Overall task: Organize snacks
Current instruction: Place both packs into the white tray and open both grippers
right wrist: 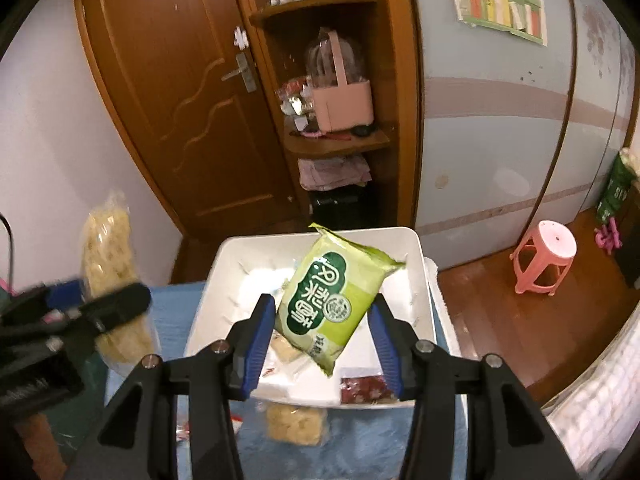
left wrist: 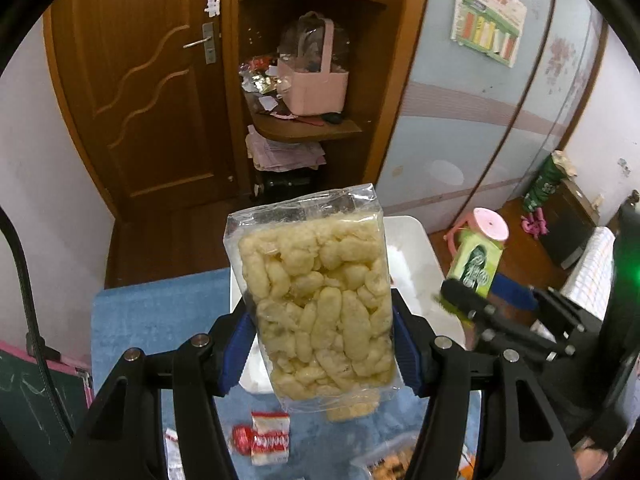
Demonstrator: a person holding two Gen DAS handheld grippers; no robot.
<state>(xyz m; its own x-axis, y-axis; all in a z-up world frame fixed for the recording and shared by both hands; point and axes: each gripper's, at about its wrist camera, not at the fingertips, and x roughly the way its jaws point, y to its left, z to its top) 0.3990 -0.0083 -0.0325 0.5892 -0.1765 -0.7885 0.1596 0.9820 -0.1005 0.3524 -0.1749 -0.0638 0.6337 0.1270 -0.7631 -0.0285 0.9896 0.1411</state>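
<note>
My left gripper (left wrist: 322, 344) is shut on a clear bag of pale puffed snacks (left wrist: 320, 300) and holds it upright above the blue cloth, in front of the white tray (left wrist: 416, 240). The same bag shows in the right wrist view (right wrist: 112, 276) at the left. My right gripper (right wrist: 322, 328) is shut on a green snack packet (right wrist: 336, 300), tilted, held above the white tray (right wrist: 224, 276). That packet shows in the left wrist view (left wrist: 476, 268) at the right.
A dark red packet (right wrist: 366, 390) and pale snack packs lie in the tray. A red-and-white packet (left wrist: 268, 436) and other snacks lie on the blue cloth (left wrist: 160, 312). A pink stool (right wrist: 544, 256) stands on the wooden floor at right. A door and corner shelves stand behind.
</note>
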